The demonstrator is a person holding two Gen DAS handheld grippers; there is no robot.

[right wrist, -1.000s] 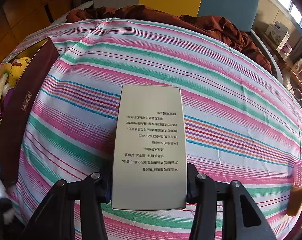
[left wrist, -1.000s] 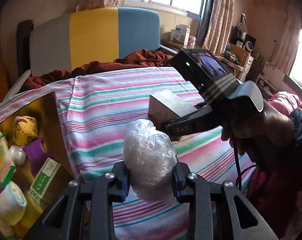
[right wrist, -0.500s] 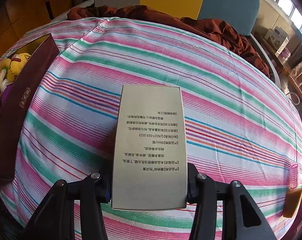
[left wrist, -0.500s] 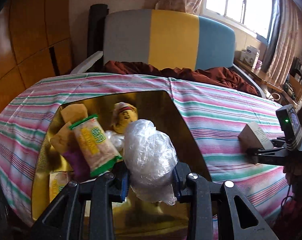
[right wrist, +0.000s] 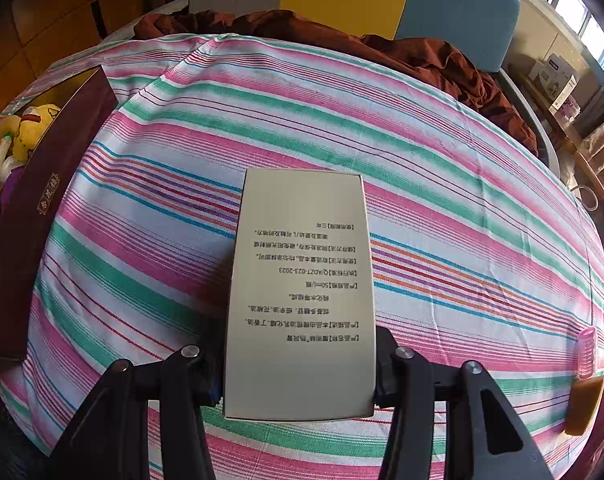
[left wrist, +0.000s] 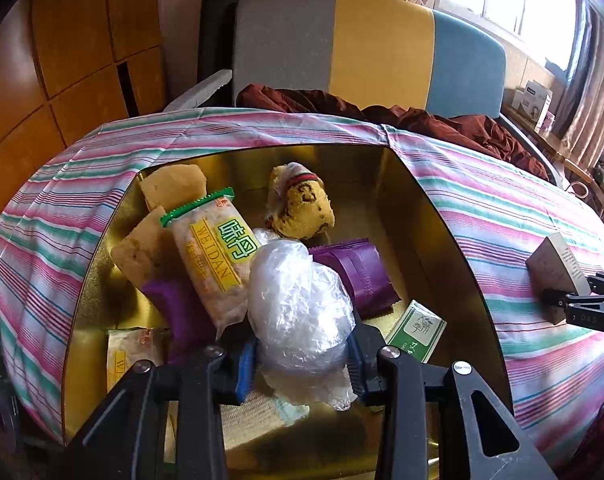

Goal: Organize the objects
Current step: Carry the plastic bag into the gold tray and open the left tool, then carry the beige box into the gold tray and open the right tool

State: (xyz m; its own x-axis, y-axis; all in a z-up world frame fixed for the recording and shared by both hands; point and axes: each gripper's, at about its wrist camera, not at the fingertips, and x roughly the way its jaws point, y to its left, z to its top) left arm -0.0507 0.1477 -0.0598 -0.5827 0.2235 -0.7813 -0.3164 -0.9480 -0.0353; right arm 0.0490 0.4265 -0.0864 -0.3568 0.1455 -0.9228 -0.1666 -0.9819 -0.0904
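Your left hand-held gripper is starting to spread its jaws, the crumpled plastic bundle still between its pads, just above the gold box. It could snag on the snack packet alongside and lodge on top. Your right hand-held gripper clamps the grey carton above the bed.

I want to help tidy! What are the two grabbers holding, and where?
Left gripper, opening: crinkly plastic bag, lower sides. Right gripper: printed box, near end's sides.
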